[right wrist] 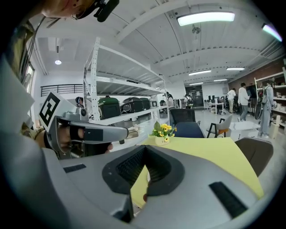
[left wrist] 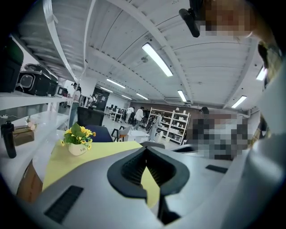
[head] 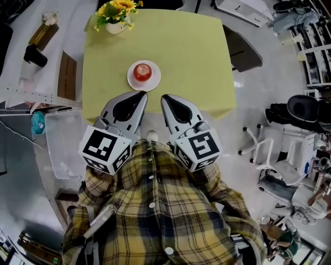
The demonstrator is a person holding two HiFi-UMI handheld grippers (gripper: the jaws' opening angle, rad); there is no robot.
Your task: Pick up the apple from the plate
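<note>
In the head view a red apple (head: 143, 72) lies on a small white plate (head: 131, 78) in the near half of a yellow table (head: 191, 57). My left gripper (head: 140, 94) is shut and empty, its tip just short of the plate's near edge. My right gripper (head: 166, 98) is shut too, beside it and a little to the plate's right. The left gripper view has the closed jaws (left wrist: 145, 150) over the yellow tabletop; the apple is hidden there. In the right gripper view the jaws (right wrist: 145, 150) meet, and a sliver of red shows low in the gap.
A pot of yellow flowers (head: 118, 15) stands at the table's far left corner. A clear plastic bin (head: 64, 145) sits on the floor to the left, a dark chair (head: 243, 49) at the table's right side, a white stool (head: 266, 155) farther right.
</note>
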